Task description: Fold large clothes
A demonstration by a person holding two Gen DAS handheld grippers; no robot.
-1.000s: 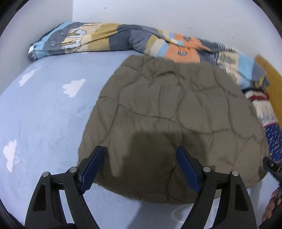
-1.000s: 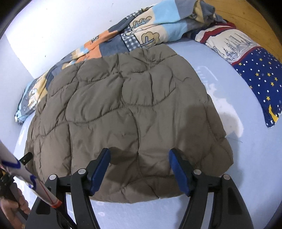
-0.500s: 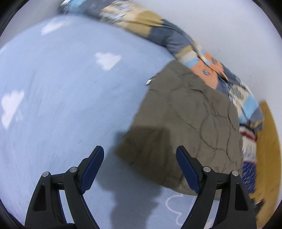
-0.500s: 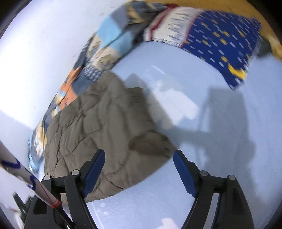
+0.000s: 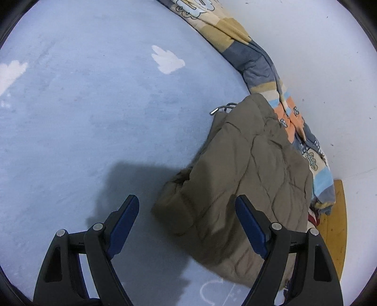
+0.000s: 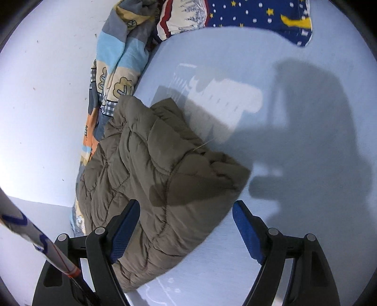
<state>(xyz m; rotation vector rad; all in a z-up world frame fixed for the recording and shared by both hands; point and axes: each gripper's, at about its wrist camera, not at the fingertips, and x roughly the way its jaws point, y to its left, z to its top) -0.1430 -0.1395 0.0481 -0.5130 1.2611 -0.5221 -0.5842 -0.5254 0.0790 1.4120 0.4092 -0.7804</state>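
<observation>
A folded olive-brown quilted jacket (image 5: 247,169) lies on the light blue bed sheet (image 5: 82,117), up against a patterned blanket. My left gripper (image 5: 186,200) hovers open over the jacket's near left corner. One pad stands over bare sheet, the other over the padding, and neither presses on it. In the right wrist view the same jacket (image 6: 153,164) fills the lower left. My right gripper (image 6: 186,203) is open above the jacket's near right corner, with its left pad over the fabric and its right pad over the sheet. A zipper pull (image 5: 214,111) sticks out at the jacket's far edge.
A patchwork blanket (image 5: 256,63) is bunched along the white wall (image 5: 318,58). A starry blue pillow (image 6: 254,14) lies at the head of the bed, beside a wooden board (image 5: 339,226). A white striped cord (image 6: 35,240) crosses the right wrist view's lower left.
Both views have rolled and swung outward. Each gripper has moved from the middle of the jacket's near edge to one of its corners. The right jaws stand slightly wider.
</observation>
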